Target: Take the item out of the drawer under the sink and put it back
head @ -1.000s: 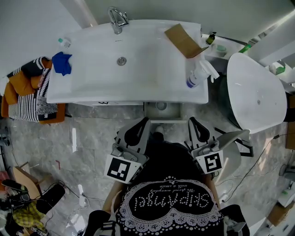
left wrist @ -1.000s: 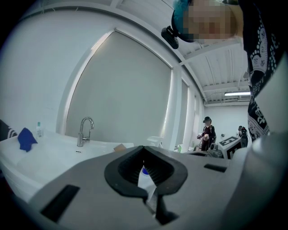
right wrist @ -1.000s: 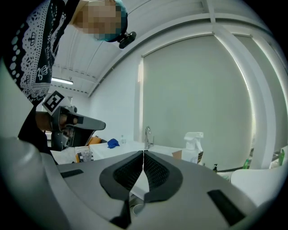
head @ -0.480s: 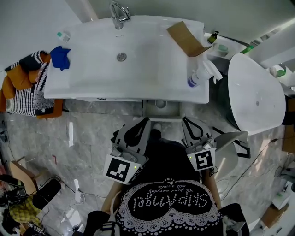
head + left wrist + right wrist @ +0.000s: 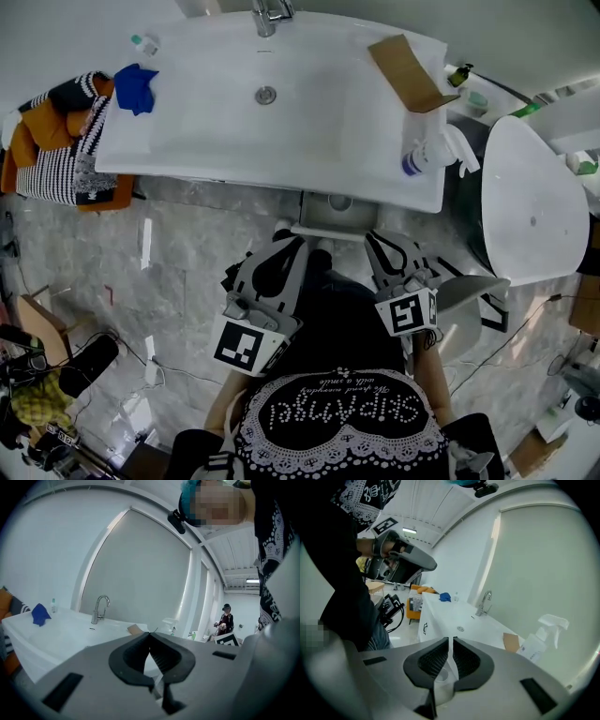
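Seen from above, a person stands facing a white sink set in a white worktop, holding one gripper in each hand. Both are held out level in front of the body, side by side, with their tips pointing towards the sink.

Directly below the sink's front edge, a grey drawer stands pulled open. Inside it sits a small round item, possibly a cup (too small to be sure).

The left gripper is just short of the drawer's front, its jaws pressed together and empty. The right gripper is beside it, its jaws likewise closed on nothing.

A spray bottle lies right of the sink, and a blue cloth left of it.
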{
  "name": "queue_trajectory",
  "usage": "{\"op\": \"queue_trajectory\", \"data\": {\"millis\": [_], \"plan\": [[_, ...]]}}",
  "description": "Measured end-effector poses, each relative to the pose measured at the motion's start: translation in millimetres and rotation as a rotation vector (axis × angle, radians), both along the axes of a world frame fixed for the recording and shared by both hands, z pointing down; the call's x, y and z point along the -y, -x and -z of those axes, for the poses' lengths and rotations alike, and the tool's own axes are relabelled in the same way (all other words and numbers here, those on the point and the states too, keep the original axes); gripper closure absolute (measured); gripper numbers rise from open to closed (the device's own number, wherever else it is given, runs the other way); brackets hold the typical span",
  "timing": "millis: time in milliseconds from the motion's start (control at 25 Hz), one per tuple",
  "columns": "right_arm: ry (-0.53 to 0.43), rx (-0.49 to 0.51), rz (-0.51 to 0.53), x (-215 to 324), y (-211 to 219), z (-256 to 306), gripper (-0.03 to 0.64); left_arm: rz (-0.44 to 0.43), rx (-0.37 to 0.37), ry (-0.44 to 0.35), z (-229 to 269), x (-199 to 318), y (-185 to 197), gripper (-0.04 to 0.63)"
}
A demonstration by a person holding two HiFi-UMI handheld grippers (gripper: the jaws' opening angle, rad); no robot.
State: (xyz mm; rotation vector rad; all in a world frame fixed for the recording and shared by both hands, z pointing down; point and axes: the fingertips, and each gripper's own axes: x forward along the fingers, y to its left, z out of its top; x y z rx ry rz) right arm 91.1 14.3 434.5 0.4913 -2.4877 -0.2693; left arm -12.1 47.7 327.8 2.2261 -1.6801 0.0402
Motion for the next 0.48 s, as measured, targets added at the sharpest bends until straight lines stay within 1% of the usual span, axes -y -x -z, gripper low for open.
{"op": "queue_trajectory", "data": {"millis": [120,280,360,480], "plan": [[-0.001,-0.055,0.043,-1.6,6.0,-17.8,0.595,0.013,0.0,0.029,-6.1,-1.8,2.2,0.591],[-0.019,-0.153,0.109,-2.4,9.3,-43.7,0.594,0.026,-0.009,0.026,-7.1,-2.0,2.2,0.591],[-0.016,-0.177,0.124,-0.8,10.8,-55.2,0.594,0.031,-0.009,0.038,-9.3,-3.4,3.5,0.591],[0.021,-0.19,0.126,2.7,12.5,-75.1,0.592,0.036,-0.004,0.052,-11.8,-5.0,5.1,0.591]]}}
